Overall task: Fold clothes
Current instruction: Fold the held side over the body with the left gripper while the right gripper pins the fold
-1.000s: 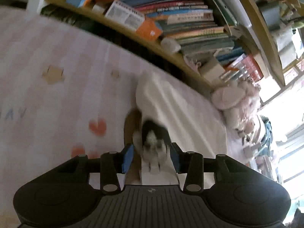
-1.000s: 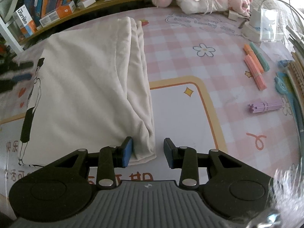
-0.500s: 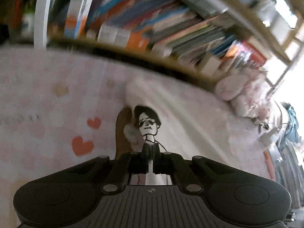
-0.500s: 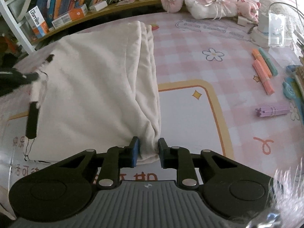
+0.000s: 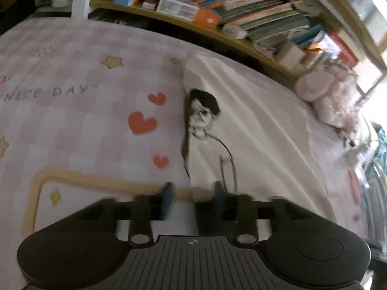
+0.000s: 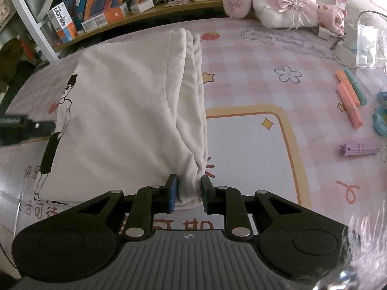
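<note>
Folded cream cotton T-shirt with black figure print [image 6: 125, 111] flat on pink checked bench mat [image 6: 254, 72], right gripper [image 6: 189, 191] fingers clamped on its near bunched corner, left gripper [image 5: 193, 199] fingers opening, shirt edge between them.

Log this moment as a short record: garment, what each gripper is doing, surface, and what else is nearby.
garment: cream shirt with a cartoon figure print, folded, lying flat
right gripper: closed on the bunched near corner of the shirt
left gripper: jaws opening at the shirt's printed edge, pads not pressing on it
surface: pink checked mat
nearby: bookshelf behind, plush toys, coloured sticks to the right
</note>
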`<state>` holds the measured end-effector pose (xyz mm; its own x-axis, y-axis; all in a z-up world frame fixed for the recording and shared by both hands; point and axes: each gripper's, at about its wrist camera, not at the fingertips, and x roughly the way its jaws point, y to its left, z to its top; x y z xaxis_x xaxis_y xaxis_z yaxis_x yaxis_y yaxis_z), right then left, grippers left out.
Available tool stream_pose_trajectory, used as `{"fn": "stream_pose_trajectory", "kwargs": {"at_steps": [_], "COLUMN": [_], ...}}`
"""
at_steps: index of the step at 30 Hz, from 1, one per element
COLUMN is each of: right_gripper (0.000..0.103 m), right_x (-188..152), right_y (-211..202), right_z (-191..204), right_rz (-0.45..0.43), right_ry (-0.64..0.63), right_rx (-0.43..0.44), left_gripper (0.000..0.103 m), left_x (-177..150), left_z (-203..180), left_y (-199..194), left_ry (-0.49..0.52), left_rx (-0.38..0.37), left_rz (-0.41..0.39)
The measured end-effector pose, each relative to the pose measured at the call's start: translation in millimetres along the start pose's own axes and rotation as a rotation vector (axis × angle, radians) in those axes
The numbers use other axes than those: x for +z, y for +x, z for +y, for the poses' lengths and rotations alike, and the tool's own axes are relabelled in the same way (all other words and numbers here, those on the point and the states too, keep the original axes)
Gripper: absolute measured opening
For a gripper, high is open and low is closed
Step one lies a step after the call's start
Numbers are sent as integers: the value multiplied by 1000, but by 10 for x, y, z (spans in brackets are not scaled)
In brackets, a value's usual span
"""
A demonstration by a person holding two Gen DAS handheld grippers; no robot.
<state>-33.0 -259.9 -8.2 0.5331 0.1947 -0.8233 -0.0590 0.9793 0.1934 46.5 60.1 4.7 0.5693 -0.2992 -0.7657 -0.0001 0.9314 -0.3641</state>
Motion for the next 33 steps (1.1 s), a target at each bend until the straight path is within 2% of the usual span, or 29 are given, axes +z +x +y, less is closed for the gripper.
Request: {"fn": "stream_pose_trajectory", "kwargs": {"at_steps": [5, 6, 7, 8, 10, 13, 16, 20, 24, 33], "right_gripper": [19, 19, 19, 19, 18, 17, 17, 17, 17, 17], "right_x": [-30, -28, -26, -24, -22, -24, -60, -112, -141, -117], "right_y": [-12, -11, -11, -10, -11, -13, -19, -30, -53, -46], "right_z": [18, 16, 14, 11, 9, 12, 49, 110, 148, 88], "right_rz": [-14, -13, -12, -11, -8, 5, 22, 44, 51, 53], "right_ry": [-24, -26, -29, -31, -34, -30, -38, -57, -90, -90], "right_rx": [1, 3, 4, 6, 12, 31, 70, 120, 134, 159], "left_gripper": [45, 40, 17, 8, 4, 3, 3, 3, 3, 16], "left_x": [-291, -314, -318, -312, -322, -370, -404, -446, -468, -585], "left_z": [-176, -206, -220, -224, -259, -395, -378, -224, -123, 60], "left_y": [-59, -61, -52, -29, -28, -135, -293, -306, -322, -333], "left_ry": [47, 48, 38, 20, 21, 113, 132, 95, 47, -63], "left_rx": [39, 49, 51, 41, 47, 94, 107, 122, 98, 57], "left_rz": [-26, -27, -17, 3, 8, -31, -69, -45, -47, -18]}}
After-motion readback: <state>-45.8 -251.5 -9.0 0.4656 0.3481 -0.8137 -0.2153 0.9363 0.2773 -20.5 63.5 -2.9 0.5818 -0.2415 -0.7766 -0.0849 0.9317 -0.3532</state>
